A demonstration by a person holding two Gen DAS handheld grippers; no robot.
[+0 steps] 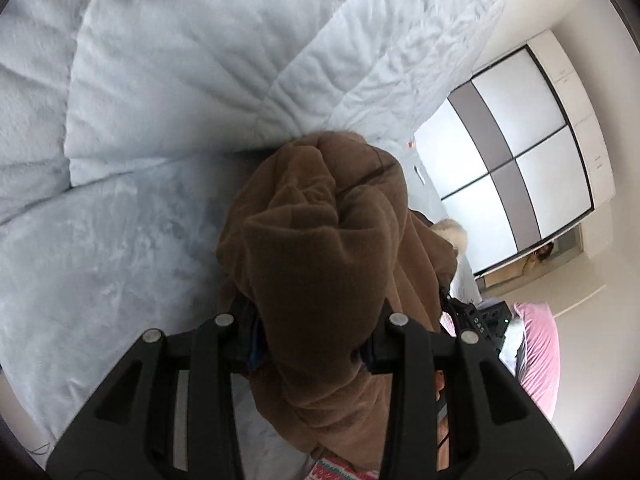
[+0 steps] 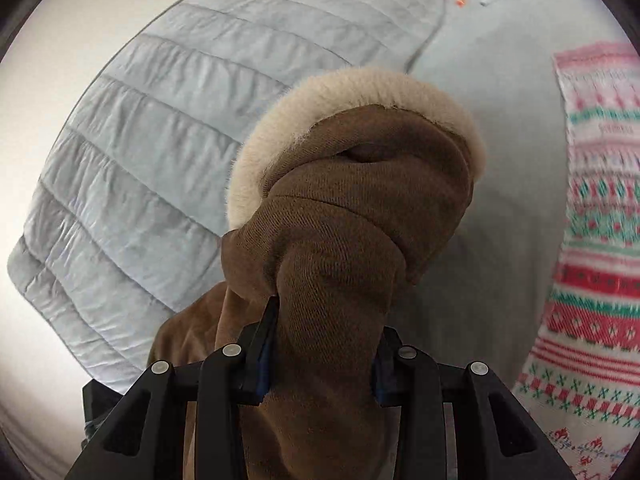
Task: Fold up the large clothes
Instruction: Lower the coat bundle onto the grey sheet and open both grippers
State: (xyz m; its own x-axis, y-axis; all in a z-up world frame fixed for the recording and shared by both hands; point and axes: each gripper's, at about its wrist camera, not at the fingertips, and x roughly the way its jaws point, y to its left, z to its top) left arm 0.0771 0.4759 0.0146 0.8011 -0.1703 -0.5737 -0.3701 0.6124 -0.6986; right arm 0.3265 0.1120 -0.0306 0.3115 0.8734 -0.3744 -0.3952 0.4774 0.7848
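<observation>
A brown coat (image 1: 320,248) with a cream fur trim (image 2: 280,120) is bunched up and held in the air by both grippers. My left gripper (image 1: 312,344) is shut on a thick wad of its brown cloth, which hides the fingertips. My right gripper (image 2: 324,344) is shut on another wad of the brown coat (image 2: 340,260), close to the fur-trimmed edge. The coat hangs down between and below the jaws in both views. The right gripper also shows in the left wrist view (image 1: 476,320), just beyond the coat.
A pale blue quilted duvet (image 1: 180,100) covers the bed under the coat; it also shows in the right wrist view (image 2: 160,140). A red, green and white patterned knit (image 2: 596,240) lies at the right. A pink cloth (image 1: 540,352) and a wardrobe (image 1: 520,152) are beyond.
</observation>
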